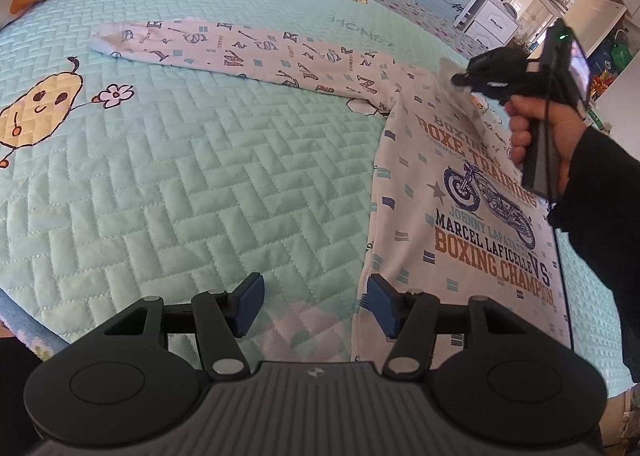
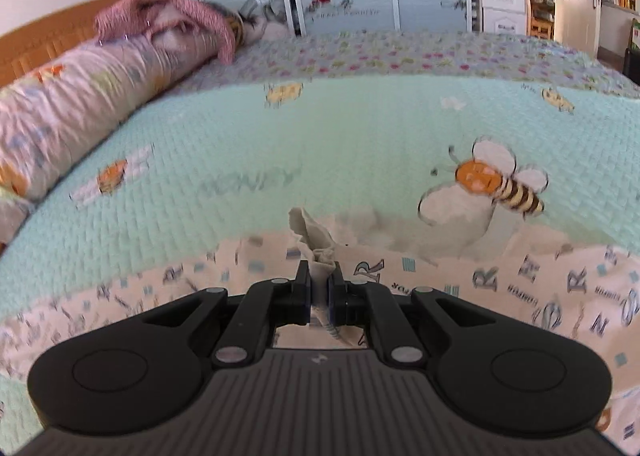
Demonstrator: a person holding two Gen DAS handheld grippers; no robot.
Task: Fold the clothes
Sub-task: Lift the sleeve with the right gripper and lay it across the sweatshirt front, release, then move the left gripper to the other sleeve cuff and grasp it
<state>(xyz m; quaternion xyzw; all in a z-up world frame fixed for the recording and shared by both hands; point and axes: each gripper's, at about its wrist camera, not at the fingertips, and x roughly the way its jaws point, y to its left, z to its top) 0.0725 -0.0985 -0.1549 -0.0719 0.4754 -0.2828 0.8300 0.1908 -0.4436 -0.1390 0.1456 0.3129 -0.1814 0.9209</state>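
The right gripper point(image 2: 320, 288) pinches a bit of the white shirt point(image 1: 460, 216). The left gripper point(image 1: 316, 306) hangs open at the shirt's edge, above the green bed cover point(image 1: 200, 176).

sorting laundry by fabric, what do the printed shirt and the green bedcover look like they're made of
Printed shirt: looks like soft matte cotton knit; it drapes and bunches limply where pinched.
Green bedcover: quilted padded fabric with a slight sheen, possibly polyester or cotton blend; stitched herringbone blocks puff up.
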